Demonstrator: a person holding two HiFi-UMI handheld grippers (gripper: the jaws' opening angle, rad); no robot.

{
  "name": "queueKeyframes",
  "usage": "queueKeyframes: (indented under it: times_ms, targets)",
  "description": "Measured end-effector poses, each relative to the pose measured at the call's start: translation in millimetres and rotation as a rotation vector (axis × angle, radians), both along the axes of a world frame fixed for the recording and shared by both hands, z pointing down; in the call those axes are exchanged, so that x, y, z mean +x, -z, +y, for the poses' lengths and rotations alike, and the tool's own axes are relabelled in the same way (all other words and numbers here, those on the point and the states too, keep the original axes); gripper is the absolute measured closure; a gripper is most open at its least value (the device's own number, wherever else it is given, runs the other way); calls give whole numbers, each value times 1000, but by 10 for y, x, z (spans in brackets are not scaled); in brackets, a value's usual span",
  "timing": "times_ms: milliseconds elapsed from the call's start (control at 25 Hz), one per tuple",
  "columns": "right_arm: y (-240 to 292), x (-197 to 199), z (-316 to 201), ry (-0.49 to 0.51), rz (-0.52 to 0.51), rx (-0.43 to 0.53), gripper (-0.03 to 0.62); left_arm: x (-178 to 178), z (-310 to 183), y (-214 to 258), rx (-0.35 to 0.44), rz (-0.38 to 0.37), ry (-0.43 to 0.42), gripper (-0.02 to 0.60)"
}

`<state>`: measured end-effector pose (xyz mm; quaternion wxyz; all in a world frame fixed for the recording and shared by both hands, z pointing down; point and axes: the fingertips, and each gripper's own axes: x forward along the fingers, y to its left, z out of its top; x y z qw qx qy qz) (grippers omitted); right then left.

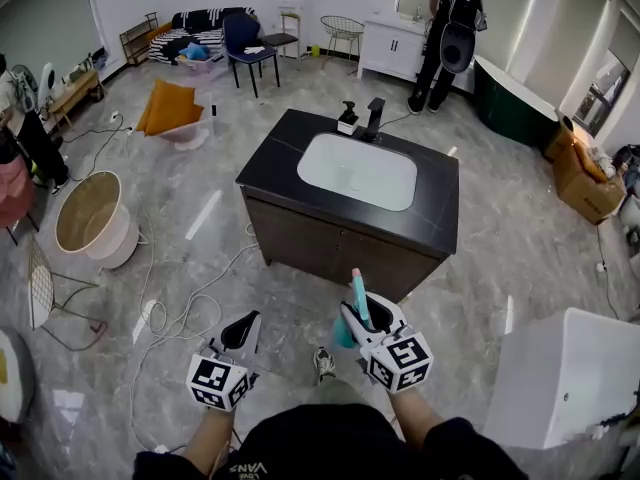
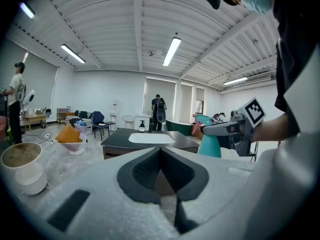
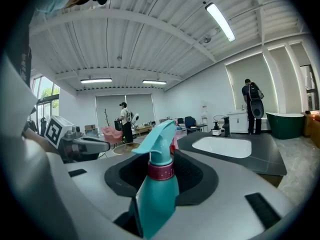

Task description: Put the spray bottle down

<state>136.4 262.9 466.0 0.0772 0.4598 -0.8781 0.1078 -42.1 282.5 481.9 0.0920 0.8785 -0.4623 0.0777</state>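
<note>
The spray bottle (image 3: 157, 184) is nearest the operator, clamped between the jaws of the right gripper (image 1: 362, 313). The pads press on its teal body below the dark red collar, and it is in the air over the floor (image 1: 200, 218), resting on nothing. The left gripper (image 1: 240, 330) is held level beside it, apart from the bottle, with its jaw tips together and nothing between them. The bottle's long axis runs base to spray head and is close to upright, leaning slightly away from the operator. The base is hidden low between the jaws and the head stands clear above them. In the right gripper view the nozzle points toward the left gripper's side. The step in hand is judged to be the carry: the bottle is gripped and not yet over any support. The nearest flat support ahead is the dark countertop (image 1: 300, 133) of the vanity, which surrounds a white basin (image 1: 357, 170). A soap dispenser (image 1: 348, 118) and a faucet (image 1: 375, 118) stand at its far edge. The next move probably calls for advancing over a bare part of the counter, bringing the axis fully upright, lowering until the base sits flat, then parting the jaws. Releasing over the basin or a counter edge risks tipping. Farther back, a person (image 1: 445, 28) stands at a white cabinet (image 1: 392, 46).
</note>
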Motion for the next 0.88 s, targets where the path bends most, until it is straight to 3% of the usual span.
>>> queueKeyframes:
  times_ms: [400, 640, 880]
  targets:
    - [33, 66, -1389, 95, 9, 14, 441, 238, -1306, 68, 26, 11, 60, 571]
    - [12, 117, -2013, 116, 18, 25, 441, 287, -1835, 34, 26, 22, 101, 571]
    - [-75, 21, -2420, 107, 20, 8, 441, 242, -2229, -36, 13, 21, 82, 571]
